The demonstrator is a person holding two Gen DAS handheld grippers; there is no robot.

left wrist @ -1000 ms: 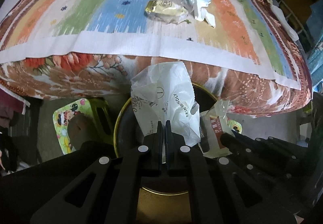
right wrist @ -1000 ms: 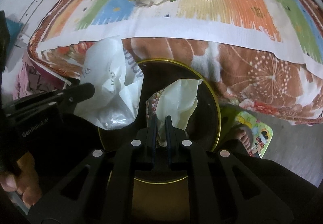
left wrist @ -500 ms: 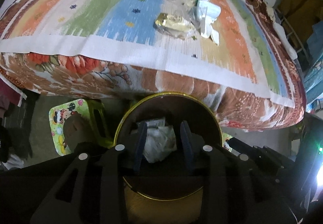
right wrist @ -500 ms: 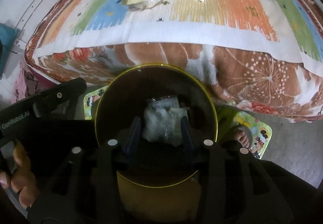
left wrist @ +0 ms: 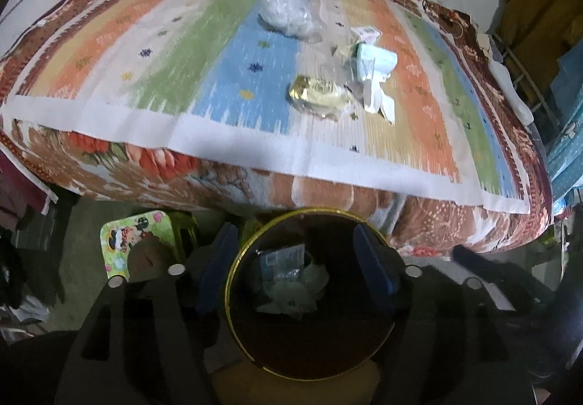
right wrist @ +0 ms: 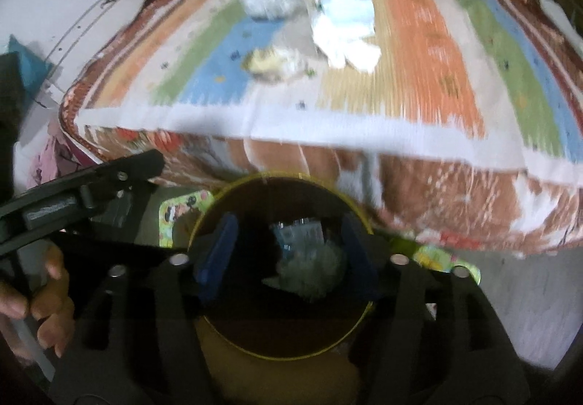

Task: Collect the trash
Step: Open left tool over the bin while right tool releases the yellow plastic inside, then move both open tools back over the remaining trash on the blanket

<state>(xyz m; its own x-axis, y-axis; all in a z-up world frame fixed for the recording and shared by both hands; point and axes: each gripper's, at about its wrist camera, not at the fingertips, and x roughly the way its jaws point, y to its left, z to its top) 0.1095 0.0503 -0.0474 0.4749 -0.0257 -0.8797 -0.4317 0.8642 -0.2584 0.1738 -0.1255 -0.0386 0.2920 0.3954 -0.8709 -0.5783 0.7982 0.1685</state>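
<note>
Both grippers, left gripper (left wrist: 297, 270) and right gripper (right wrist: 286, 259), just spread, empty; only right view shows hand (right wrist: 34, 299).

Left gripper (left wrist: 297, 270) of matte black plastic, blue pads on its two fingers (left wrist: 375, 268), round silver screw heads on slotted black linkage arms, right gripper (right wrist: 286, 259) of the same black build with blue pads, bare hand (right wrist: 40, 299) with no sleeve visible
</note>
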